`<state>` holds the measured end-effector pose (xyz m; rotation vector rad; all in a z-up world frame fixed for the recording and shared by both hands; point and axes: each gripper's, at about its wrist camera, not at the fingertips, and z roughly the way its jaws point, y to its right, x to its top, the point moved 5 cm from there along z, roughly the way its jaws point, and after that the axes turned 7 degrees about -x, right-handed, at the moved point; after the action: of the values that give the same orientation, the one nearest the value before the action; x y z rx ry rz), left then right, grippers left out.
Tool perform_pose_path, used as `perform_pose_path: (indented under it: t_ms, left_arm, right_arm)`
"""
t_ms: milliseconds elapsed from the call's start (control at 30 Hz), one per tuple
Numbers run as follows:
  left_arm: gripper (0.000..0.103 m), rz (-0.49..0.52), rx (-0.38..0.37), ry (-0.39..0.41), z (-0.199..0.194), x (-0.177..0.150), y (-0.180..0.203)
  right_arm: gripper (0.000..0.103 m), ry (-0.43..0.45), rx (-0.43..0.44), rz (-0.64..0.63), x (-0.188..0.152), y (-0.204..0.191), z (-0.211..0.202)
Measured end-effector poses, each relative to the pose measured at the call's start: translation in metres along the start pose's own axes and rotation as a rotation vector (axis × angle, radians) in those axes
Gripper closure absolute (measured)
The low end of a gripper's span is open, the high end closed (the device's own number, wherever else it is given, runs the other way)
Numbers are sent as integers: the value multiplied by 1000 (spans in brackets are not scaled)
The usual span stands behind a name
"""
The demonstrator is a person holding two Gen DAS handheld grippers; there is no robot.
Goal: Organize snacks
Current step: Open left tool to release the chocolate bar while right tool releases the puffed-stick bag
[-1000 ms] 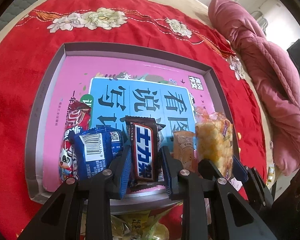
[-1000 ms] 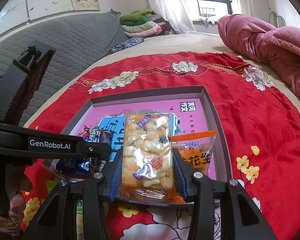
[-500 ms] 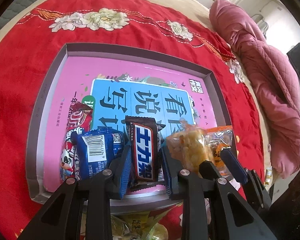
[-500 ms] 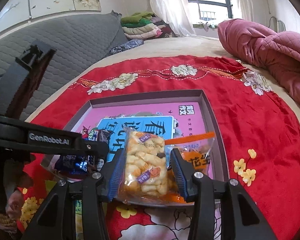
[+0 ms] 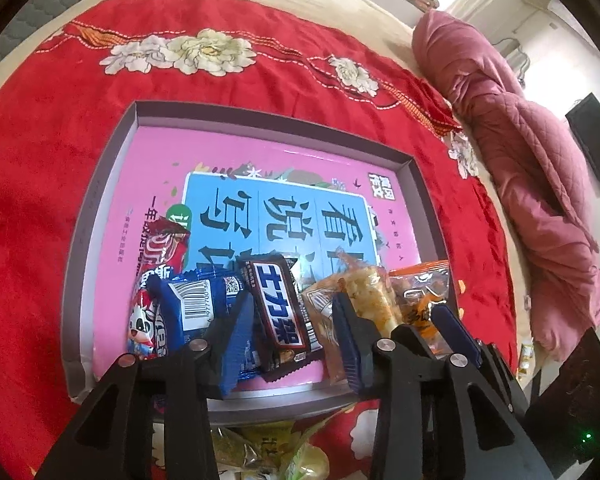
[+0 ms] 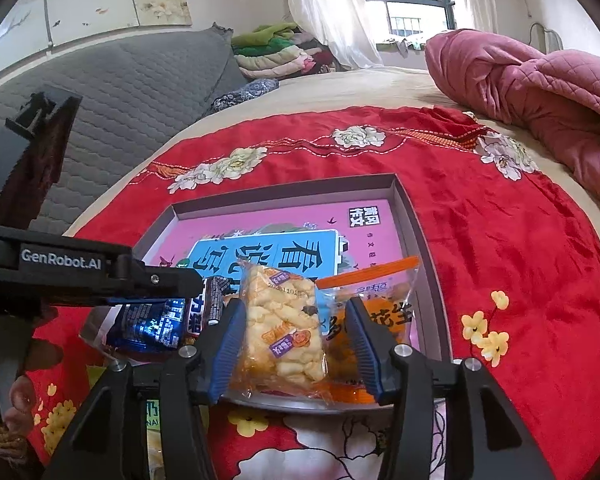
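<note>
A shallow grey tray (image 5: 260, 114) with a pink and blue printed floor lies on the red cloth. My left gripper (image 5: 292, 300) hovers over the tray's near edge. Its jaws are opening around a dark chocolate bar (image 5: 280, 312) that lies flat, with a gap at the right pad. My right gripper (image 6: 294, 308) straddles a clear packet of puffed rice snacks (image 6: 284, 328) resting in the tray (image 6: 284, 190). Those jaws are opening too, and the right pad stands clear of the packet. A blue packet (image 5: 196, 300), a red packet (image 5: 168, 244) and an orange peanut bag (image 6: 384, 312) lie alongside.
The red flowered cloth (image 6: 500, 220) covers a bed. A pink quilt (image 6: 540, 80) is bunched at the right and a grey padded headboard (image 6: 120, 80) stands at the left. More snack packets (image 5: 260, 448) lie under the tray's near edge. A hand (image 6: 16, 400) shows low left.
The right gripper brought the puffed rice packet down into the tray and its jaws widened. The left jaws spread away from the chocolate bar, which now lies loose.
</note>
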<state>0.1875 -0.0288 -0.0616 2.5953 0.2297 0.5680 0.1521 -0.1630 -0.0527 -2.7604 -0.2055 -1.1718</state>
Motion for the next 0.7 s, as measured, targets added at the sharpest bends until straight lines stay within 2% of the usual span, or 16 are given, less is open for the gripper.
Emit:
perform_pose_path:
  t_ms: [100,167,433,700]
  left_arm:
    - [59,8,-3,9,-4,1,3]
    - [53,18,-4,17,-8,2,5]
    - [50,30,-11,44,-21,5,8]
    - [41,61,33,84,-35,7,11]
  right_arm:
    - [50,8,-1,9,2,2,-2]
    - [49,10,-2,17,3,3,-3]
    - [44,17,-11,26,5,5,-6]
    - [41,34,-25,39,9,10,-12]
